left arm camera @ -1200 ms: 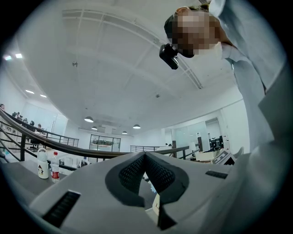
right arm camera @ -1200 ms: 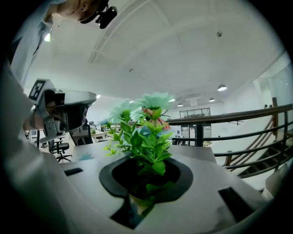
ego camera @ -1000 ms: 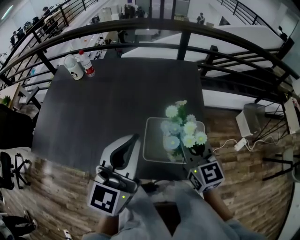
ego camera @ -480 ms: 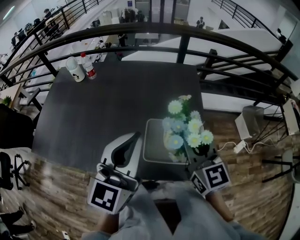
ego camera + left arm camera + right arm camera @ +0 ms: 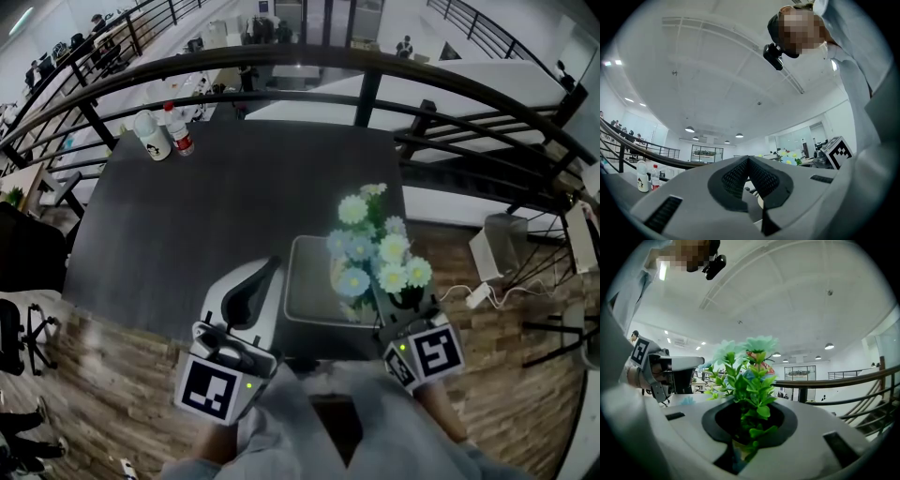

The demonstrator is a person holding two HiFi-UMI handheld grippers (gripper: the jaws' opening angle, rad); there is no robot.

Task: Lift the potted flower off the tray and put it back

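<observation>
The potted flower (image 5: 375, 258), a bunch of white and pale blue blooms with green leaves, hangs over the right part of the grey tray (image 5: 305, 300) on the dark table. My right gripper (image 5: 389, 305) is shut on it low down. In the right gripper view the leafy stems (image 5: 745, 380) rise straight out from between my right gripper's (image 5: 749, 413) dark pads, and the pot itself is hidden. My left gripper (image 5: 270, 270) lies just left of the tray, tips together and holding nothing; in its own view the left gripper (image 5: 749, 159) shows its pads meeting at the tip.
A white bottle (image 5: 150, 134) and a red-labelled bottle (image 5: 178, 129) stand at the table's far left corner. A black railing (image 5: 375, 70) runs behind the dark table (image 5: 234, 187). A white box (image 5: 502, 239) and cables lie on the wooden floor to the right.
The right gripper has risen a little with the potted flower, so the blooms sit higher over the tray. The left gripper has stayed where it was.
</observation>
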